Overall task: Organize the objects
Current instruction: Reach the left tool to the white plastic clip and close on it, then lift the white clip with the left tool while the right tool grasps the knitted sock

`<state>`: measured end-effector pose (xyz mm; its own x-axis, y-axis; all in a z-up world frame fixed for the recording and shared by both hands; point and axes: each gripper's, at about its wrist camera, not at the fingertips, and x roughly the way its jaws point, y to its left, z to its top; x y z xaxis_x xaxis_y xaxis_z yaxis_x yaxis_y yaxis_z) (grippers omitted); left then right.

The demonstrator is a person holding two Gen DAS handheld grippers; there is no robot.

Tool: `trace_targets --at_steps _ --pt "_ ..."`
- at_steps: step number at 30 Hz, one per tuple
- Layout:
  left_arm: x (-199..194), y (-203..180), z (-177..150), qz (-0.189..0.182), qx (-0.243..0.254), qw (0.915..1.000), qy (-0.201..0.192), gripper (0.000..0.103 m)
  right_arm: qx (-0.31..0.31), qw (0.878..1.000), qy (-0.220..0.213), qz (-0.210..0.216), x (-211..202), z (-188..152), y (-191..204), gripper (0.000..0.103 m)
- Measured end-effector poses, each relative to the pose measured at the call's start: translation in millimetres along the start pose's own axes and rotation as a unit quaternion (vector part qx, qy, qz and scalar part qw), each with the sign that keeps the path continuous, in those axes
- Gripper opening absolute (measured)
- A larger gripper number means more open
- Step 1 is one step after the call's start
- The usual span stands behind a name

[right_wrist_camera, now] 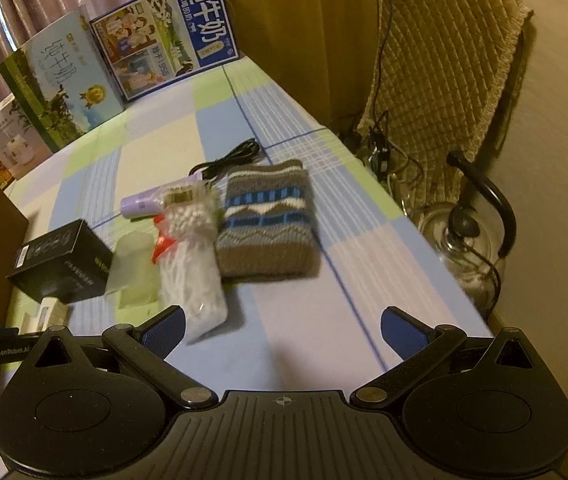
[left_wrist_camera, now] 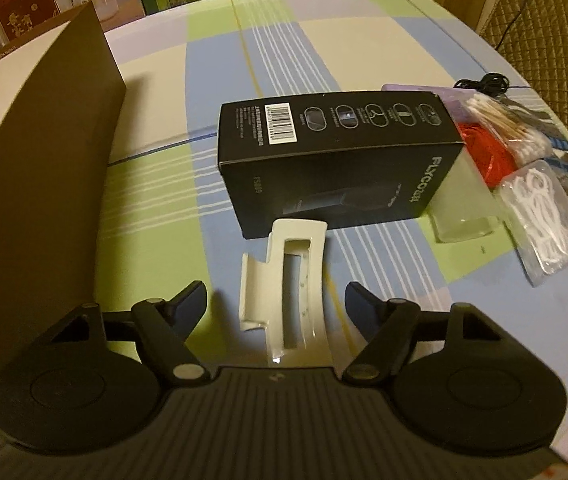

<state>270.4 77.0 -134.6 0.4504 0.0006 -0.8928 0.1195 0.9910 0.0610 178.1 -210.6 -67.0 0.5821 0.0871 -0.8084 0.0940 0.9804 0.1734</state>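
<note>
Straddling a cream-white plastic hair claw clip (left_wrist_camera: 284, 300), the left tongs (left_wrist_camera: 276, 304) stand apart with their pads clear of it on either side, so the pick-up appears under way; the next move calls for closing squarely on its glossy, slotted body. The clip lies on the checked bench (left_wrist_camera: 156, 184), just before a black cardboard box (left_wrist_camera: 336, 160). The right tongs (right_wrist_camera: 282, 332) hang spread and empty.

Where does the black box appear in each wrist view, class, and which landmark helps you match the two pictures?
Left wrist: black box at centre, just beyond the white hair clip.
Right wrist: black box at the left edge, partly dark, hair clip just below it.
Shared landmark: the floss-pick bag right of the box.
</note>
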Motion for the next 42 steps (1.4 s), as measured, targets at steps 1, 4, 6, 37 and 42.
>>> trace_targets --at_steps 1,4,6,37,42 --pt "2.7 -0.4 1.2 0.003 -0.005 1.0 0.002 0.071 -0.005 1.0 0.001 0.002 3.0 4.2 -2.2 0.101" --pt "8.3 -1.3 3.2 0.01 -0.017 0.9998 0.008 0.056 -0.018 1.0 0.004 0.01 9.8 14.1 -8.9 0.101" --pt "7.6 -1.0 3.7 0.008 -0.027 0.9996 0.002 0.043 -0.026 1.0 0.006 0.016 14.9 20.6 -14.1 0.101" --pt "-53.9 -4.4 -34.6 0.071 -0.177 0.9814 -0.022 0.037 -0.063 0.984 0.034 0.161 131.0 72.8 -45.4 0.022" --pt "-66.3 -11.9 -33.8 0.073 -0.183 0.9797 -0.035 0.037 -0.057 0.981 0.016 0.182 118.2 78.4 -55.6 0.009"
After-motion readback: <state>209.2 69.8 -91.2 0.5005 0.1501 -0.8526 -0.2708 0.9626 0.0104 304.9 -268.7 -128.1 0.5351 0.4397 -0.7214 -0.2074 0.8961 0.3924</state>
